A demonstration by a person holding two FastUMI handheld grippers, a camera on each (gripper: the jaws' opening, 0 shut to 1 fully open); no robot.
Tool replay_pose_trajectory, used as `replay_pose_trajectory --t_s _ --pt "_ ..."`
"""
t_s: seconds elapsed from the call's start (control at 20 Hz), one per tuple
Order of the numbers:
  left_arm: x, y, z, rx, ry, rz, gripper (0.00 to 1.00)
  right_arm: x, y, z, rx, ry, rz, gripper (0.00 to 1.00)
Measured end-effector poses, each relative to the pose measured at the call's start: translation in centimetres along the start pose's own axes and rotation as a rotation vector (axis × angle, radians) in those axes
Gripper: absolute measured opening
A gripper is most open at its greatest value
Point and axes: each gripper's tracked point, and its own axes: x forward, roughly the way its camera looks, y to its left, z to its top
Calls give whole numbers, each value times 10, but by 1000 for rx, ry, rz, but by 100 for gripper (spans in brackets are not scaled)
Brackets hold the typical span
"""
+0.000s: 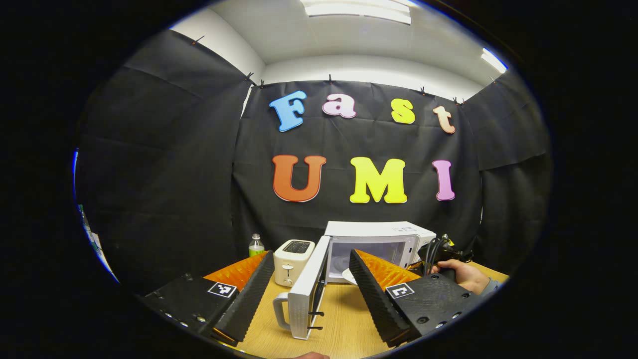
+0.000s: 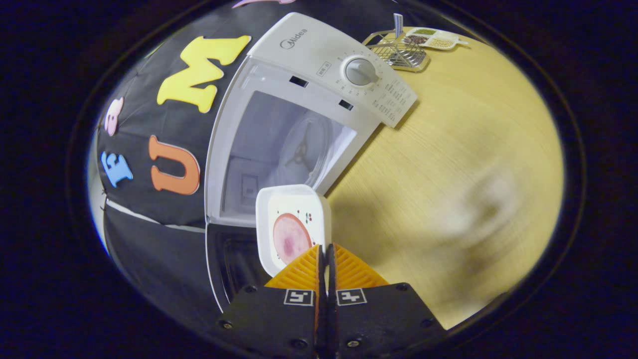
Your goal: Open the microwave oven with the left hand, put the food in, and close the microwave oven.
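A: Microwave oven [image 2: 279, 129] is standing open on the tabletop [image 2: 448, 174], its door [image 1: 308, 289] swinging wide toward the left tongs [image 1: 311, 284]. Why are those tongs hanging back?

B: They are spread wide and gripping nothing, just in front of the door's handle [image 1: 280, 310]. My guess is they are waiting there to push the door shut once the food is inside.

A: And the food?

B: It is sitting in a white square dish [image 2: 293, 227], which the right tongs [image 2: 325, 264] are pinching by its near rim, pressed nearly together on the thin edge. The dish is hovering just in front of the oven's cavity mouth, so it is heading inside but not yet in, I judge.

A: How is the food looking?

B: A round pinkish slice [image 2: 290, 238], lying flat in the dish, with a few small dark specks beside it. The cavity behind is bare, its turntable [image 2: 304, 147] showing.

A: Anything else near the oven?

B: A white toaster [image 1: 293, 260] and a bottle [image 1: 256, 246] are standing to its left.
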Motion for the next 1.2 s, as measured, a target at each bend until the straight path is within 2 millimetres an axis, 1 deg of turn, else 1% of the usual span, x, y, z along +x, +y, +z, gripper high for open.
replay_pose_trajectory --t_s 0.05,0.15,0.25,0.3,0.4,0.5,0.6,0.75,0.85,0.9,0.95,1.0,1.2 --pt "-3 2 -1 -4 3 4 93 12 8 2 44 -20 17 4" --pt "-6 7 -3 -10 1 10 93 36 21 15 118 -82 53 4" --pt "-6 10 -8 -16 6 16 93 55 22 29 173 -151 39 4" --pt "-7 12 -10 -18 9 20 93 62 21 36 186 -185 33 4" --pt "-7 12 -12 -24 15 18 93 74 30 51 186 -271 65 4" --pt "-8 14 -14 -22 23 20 93 85 32 67 196 -364 77 4" --pt "-11 18 -11 -11 16 31 93 96 35 79 218 -424 79 4" --pt "-16 20 -10 2 4 37 93 112 48 94 183 -471 122 4" --pt "-16 19 -13 8 8 35 93 122 44 100 194 -480 103 4" --pt "-14 19 -15 11 10 35 93 125 42 103 204 -489 95 0" --pt "-14 19 -17 16 13 37 93 130 38 107 206 -495 88 5" --pt "-12 19 -19 18 17 38 93 134 36 111 200 -499 86 6" --pt "-10 16 -26 21 39 37 93 152 24 111 187 -472 59 8"
